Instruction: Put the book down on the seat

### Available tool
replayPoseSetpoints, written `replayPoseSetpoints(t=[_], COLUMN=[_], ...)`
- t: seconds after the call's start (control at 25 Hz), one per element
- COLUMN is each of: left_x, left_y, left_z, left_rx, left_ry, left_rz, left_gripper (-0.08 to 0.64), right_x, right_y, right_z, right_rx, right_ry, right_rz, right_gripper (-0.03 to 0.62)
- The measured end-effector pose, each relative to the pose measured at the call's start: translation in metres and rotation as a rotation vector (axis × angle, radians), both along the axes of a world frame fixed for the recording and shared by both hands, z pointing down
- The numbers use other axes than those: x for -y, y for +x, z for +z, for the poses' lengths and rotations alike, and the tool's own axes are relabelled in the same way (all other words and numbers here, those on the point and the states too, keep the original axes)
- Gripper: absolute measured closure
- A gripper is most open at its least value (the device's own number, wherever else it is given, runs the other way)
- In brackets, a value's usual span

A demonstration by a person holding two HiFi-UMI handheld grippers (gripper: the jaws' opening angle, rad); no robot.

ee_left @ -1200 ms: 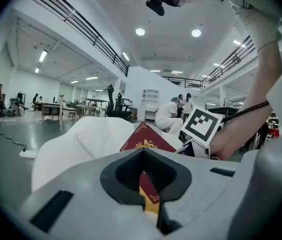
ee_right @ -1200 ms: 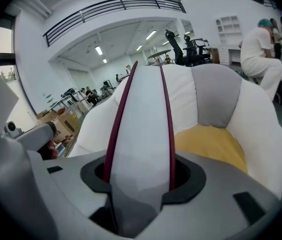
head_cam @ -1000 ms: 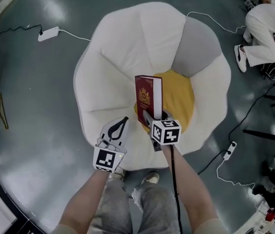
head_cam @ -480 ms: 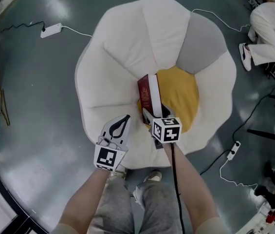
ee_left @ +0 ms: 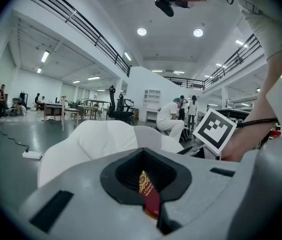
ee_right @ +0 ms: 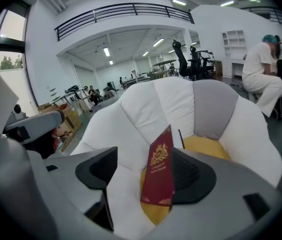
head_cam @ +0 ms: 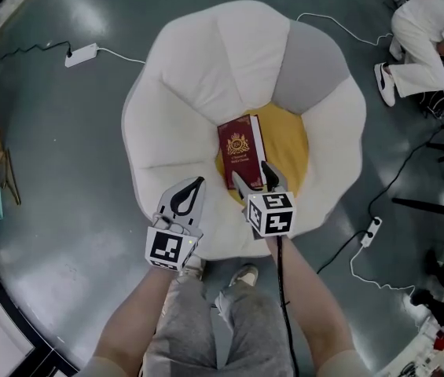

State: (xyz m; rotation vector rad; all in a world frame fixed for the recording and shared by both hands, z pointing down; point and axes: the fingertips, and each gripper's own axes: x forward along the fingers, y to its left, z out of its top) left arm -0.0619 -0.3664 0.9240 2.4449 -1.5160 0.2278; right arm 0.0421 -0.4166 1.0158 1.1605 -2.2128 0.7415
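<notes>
One book [head_cam: 240, 149], whole in head view

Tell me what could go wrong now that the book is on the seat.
1. The right claw has just been opening, and the near end of the book lies between its jaws. A crooked pull-back could catch and drag it.
2. The book lies at the edge of the yellow centre of the soft seat, which looks dished, so it may slide or tip.

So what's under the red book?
The book lies on the yellow middle of the white flower-shaped seat. Yellow shows beside it; the patch directly beneath it is covered.
</notes>
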Motion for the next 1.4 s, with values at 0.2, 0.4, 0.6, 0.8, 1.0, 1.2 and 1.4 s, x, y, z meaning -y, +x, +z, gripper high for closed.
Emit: replayPoseSetpoints(t=[0.2, 0.4, 0.6, 0.8, 1.0, 1.2, 1.4], left_x=[0.002, 0.003, 0.001, -0.005, -0.021, -0.033, -0.056], left_y=[0.005, 0.006, 0.007, 0.014, 0.017, 0.015, 0.019], left_z=[-0.054, -0.13, -0.216, -0.314, -0.422, -0.52, -0.6], left_rx=[-0.003, -0.011, -0.008, -0.055, -0.063, -0.057, -0.031], left_ry=[0.04, 0.084, 0.132, 0.142, 0.206, 0.273, 0.331], left_rz=[0.011, 0.018, 0.039, 0.06, 0.052, 0.061, 0.099], left_gripper=[0.557, 0.557, 0.557, 0.557, 0.557, 0.557, 0.557], right_x=[0.006, 0.009, 0.004, -0.012, -0.041, -0.07, -0.112], right_y=[0.014, 0.034, 0.053, 0.072, 0.091, 0.109, 0.123], right_z=[-0.07, -0.167, -0.278, -0.396, -0.512, -0.618, -0.705], right_rx=[0.027, 0.057, 0.071, 0.081, 0.103, 0.148, 0.181], right_ry=[0.08, 0.198, 0.327, 0.438, 0.535, 0.629, 0.729], right_rz=[0.045, 0.1, 0.121, 0.159, 0.206, 0.242, 0.212], right_gripper=[0.287, 0.287, 0.288, 0.331, 0.436, 0.499, 0.542])
